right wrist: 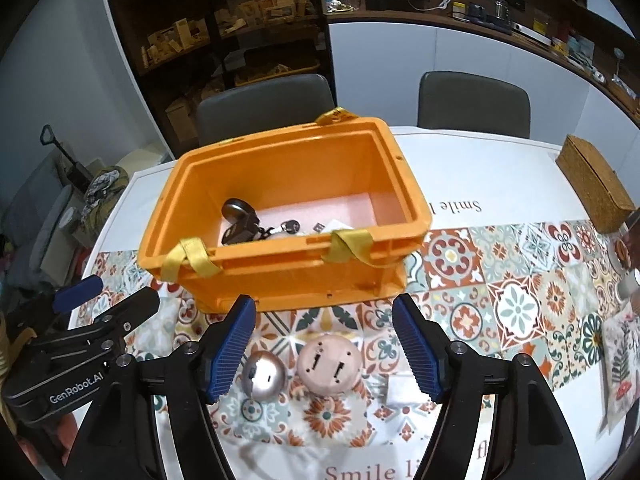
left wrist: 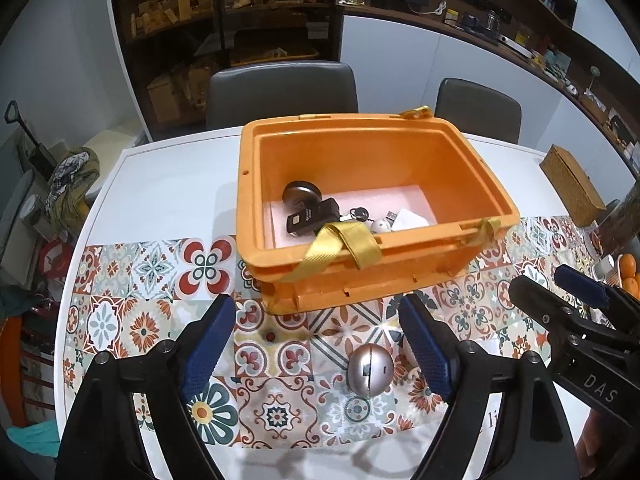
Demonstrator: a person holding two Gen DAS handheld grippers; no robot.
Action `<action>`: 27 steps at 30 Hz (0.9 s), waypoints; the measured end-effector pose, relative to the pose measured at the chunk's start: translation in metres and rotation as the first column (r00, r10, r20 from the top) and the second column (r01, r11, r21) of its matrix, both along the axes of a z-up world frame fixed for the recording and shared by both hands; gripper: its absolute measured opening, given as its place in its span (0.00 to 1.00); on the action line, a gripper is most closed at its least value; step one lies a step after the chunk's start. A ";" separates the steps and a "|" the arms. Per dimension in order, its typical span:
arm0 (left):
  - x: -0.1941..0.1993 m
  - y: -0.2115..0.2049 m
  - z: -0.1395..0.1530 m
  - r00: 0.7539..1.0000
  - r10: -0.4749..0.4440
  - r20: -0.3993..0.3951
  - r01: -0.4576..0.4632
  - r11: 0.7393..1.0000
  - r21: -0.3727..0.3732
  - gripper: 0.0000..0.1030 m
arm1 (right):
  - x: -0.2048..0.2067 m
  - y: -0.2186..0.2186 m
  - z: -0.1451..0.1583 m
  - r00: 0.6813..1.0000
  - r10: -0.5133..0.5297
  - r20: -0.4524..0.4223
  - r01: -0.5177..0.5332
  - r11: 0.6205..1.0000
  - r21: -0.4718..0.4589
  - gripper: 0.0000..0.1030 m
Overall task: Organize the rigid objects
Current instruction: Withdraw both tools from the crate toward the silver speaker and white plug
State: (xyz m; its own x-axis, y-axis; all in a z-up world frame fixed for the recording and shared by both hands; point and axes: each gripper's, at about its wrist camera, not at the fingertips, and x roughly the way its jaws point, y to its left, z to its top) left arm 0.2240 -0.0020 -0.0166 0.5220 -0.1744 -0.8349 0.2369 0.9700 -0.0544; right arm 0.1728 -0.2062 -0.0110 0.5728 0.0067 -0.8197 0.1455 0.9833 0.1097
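An orange crate [left wrist: 400,276] with yellow straps stands on the patterned runner. Inside it lie a black round object [left wrist: 298,196], a black device [left wrist: 310,220], a white ball [left wrist: 380,225] and other small items. On the runner in front lie a silver ball [left wrist: 370,370], a pinkish round disc [right wrist: 329,364] and a small white block [right wrist: 400,390]. My left gripper [left wrist: 318,308] is open, with the silver ball below and between its fingers, untouched. My right gripper [right wrist: 324,308] is also open over the silver ball [right wrist: 264,376] and the disc, holding nothing.
A woven brown box [left wrist: 572,186] sits at the table's far right. Oranges [left wrist: 628,276] lie at the right edge. Two grey chairs [left wrist: 280,92] stand behind the white table [left wrist: 160,184], with dark shelving beyond. Each gripper appears in the other's view, left gripper [right wrist: 116,296] and right gripper [left wrist: 540,278].
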 end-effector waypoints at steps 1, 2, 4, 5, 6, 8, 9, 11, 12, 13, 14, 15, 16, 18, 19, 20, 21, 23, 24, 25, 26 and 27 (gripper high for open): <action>-0.002 -0.002 0.000 1.000 -0.002 -0.001 0.002 1.000 -0.001 0.82 | -0.002 -0.002 -0.001 1.000 -0.005 0.000 0.005 1.000 -0.001 0.70; -0.004 -0.004 0.000 1.000 -0.004 -0.002 0.004 1.000 -0.005 0.82 | -0.004 -0.002 -0.001 1.000 -0.010 -0.001 0.010 1.000 -0.002 0.72; -0.007 -0.007 -0.002 1.000 -0.010 -0.003 0.010 1.000 -0.006 0.82 | -0.008 -0.005 -0.002 1.000 -0.015 -0.004 0.015 1.000 0.000 0.73; -0.009 -0.009 -0.002 1.000 -0.012 -0.002 0.012 1.000 -0.004 0.82 | -0.009 -0.006 -0.003 1.000 -0.016 -0.007 0.016 1.000 0.001 0.73; -0.011 -0.010 -0.003 1.000 -0.016 -0.002 0.016 1.000 -0.002 0.83 | -0.011 -0.008 -0.005 1.000 -0.016 -0.010 0.016 1.000 0.004 0.73; -0.014 -0.013 -0.006 1.000 -0.020 -0.005 0.020 1.000 0.001 0.83 | -0.016 -0.012 -0.008 1.000 -0.022 -0.018 0.022 1.000 0.008 0.73; -0.015 -0.015 -0.007 1.000 -0.021 -0.002 0.021 1.000 0.007 0.83 | -0.017 -0.014 -0.009 0.999 -0.025 -0.021 0.025 1.000 0.009 0.73; -0.019 -0.019 -0.010 1.000 -0.027 -0.006 0.027 1.000 0.011 0.83 | -0.021 -0.017 -0.012 0.999 -0.027 -0.026 0.027 1.000 0.010 0.73; -0.020 -0.021 -0.012 0.999 -0.031 -0.010 0.031 0.999 0.010 0.83 | -0.023 -0.018 -0.014 0.999 -0.028 -0.030 0.029 1.000 0.010 0.73; -0.022 -0.022 -0.013 0.999 -0.034 -0.016 0.034 0.999 0.009 0.83 | -0.025 -0.019 -0.016 0.999 -0.027 -0.034 0.027 1.000 0.012 0.73; -0.023 -0.024 -0.015 0.999 -0.035 -0.021 0.035 0.999 0.007 0.83 | -0.026 -0.020 -0.018 0.999 -0.026 -0.038 0.027 1.000 0.013 0.73; -0.024 -0.025 -0.017 0.999 -0.037 -0.028 0.037 0.999 0.002 0.83 | -0.027 -0.021 -0.019 0.999 -0.028 -0.043 0.029 1.000 0.013 0.73; -0.025 -0.027 -0.019 0.999 -0.038 -0.033 0.038 0.999 0.000 0.83 | -0.029 -0.022 -0.022 0.998 -0.028 -0.048 0.029 0.999 0.015 0.73; -0.027 -0.029 -0.022 0.998 -0.038 -0.044 0.038 0.999 0.000 0.83 | -0.031 -0.025 -0.026 0.998 -0.031 -0.057 0.032 0.999 0.019 0.73; -0.028 -0.030 -0.024 0.998 -0.040 -0.049 0.040 0.999 -0.003 0.83 | -0.032 -0.026 -0.028 0.997 -0.034 -0.062 0.035 0.999 0.021 0.73; -0.029 -0.032 -0.027 0.998 -0.039 -0.054 0.039 0.999 0.001 0.83 | -0.033 -0.027 -0.030 0.997 -0.034 -0.067 0.036 0.999 0.023 0.73; -0.029 -0.032 -0.028 0.998 -0.037 -0.056 0.037 0.999 0.006 0.83 | -0.034 -0.028 -0.032 0.997 -0.036 -0.072 0.038 0.999 0.023 0.73; -0.029 -0.034 -0.032 0.997 -0.035 -0.063 0.036 0.999 0.012 0.83 | -0.035 -0.030 -0.037 0.996 -0.038 -0.082 0.040 0.999 0.024 0.73; -0.030 -0.035 -0.034 0.997 -0.032 -0.068 0.033 0.999 0.013 0.83 | -0.035 -0.031 -0.039 0.995 -0.039 -0.089 0.042 0.999 0.025 0.73; -0.030 -0.036 -0.037 0.997 -0.030 -0.074 0.031 0.999 0.013 0.83 | -0.036 -0.032 -0.041 0.995 -0.040 -0.093 0.043 0.999 0.027 0.73; -0.030 -0.037 -0.040 0.996 -0.029 -0.079 0.031 0.999 0.014 0.83 | -0.036 -0.033 -0.044 0.994 -0.040 -0.099 0.043 0.999 0.029 0.73; -0.031 -0.037 -0.042 0.996 -0.029 -0.085 0.030 0.999 0.015 0.83 | -0.036 -0.034 -0.047 0.994 -0.040 -0.106 0.044 0.999 0.029 0.73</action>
State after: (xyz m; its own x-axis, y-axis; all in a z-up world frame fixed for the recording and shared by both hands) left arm 0.1933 -0.0395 -0.0589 0.4439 -0.1750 -0.8788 0.2608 0.9635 -0.0602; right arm 0.1364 -0.2402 -0.0581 0.4837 0.0110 -0.8752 0.1991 0.9723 0.1222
